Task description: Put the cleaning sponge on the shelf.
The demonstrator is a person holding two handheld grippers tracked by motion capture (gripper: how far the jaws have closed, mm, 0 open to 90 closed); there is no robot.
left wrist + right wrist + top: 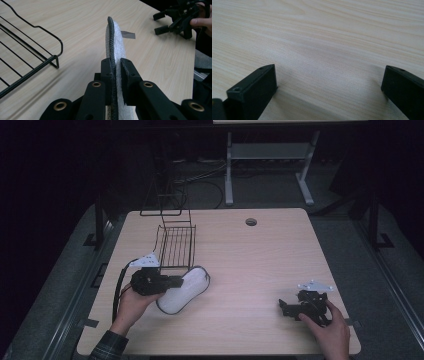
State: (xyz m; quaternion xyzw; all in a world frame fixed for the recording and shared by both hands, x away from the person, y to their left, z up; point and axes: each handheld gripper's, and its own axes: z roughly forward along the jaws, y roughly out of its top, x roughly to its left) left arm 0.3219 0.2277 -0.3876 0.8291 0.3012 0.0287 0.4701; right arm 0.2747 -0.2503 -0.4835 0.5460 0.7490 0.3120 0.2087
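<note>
Resting low at the bench (pixel 260 260), left gripper (pixel 116 66) clenched the white insole's (pixel 117 42) dark edge beside the wire rack (pixel 175 245). Right gripper (pixel 290 307) lay released, jaws wide.

Dim room – lit tabletop – soft shadows

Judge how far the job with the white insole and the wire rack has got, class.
Done: the left gripper has closed its fingers on the insole's dark-edged rim. In hand: the insole is held on edge, beside the wire rack but outside it. Left, probably: setting the insole into the rack and letting go. The right gripper rests open on the table, holding nothing.
</note>
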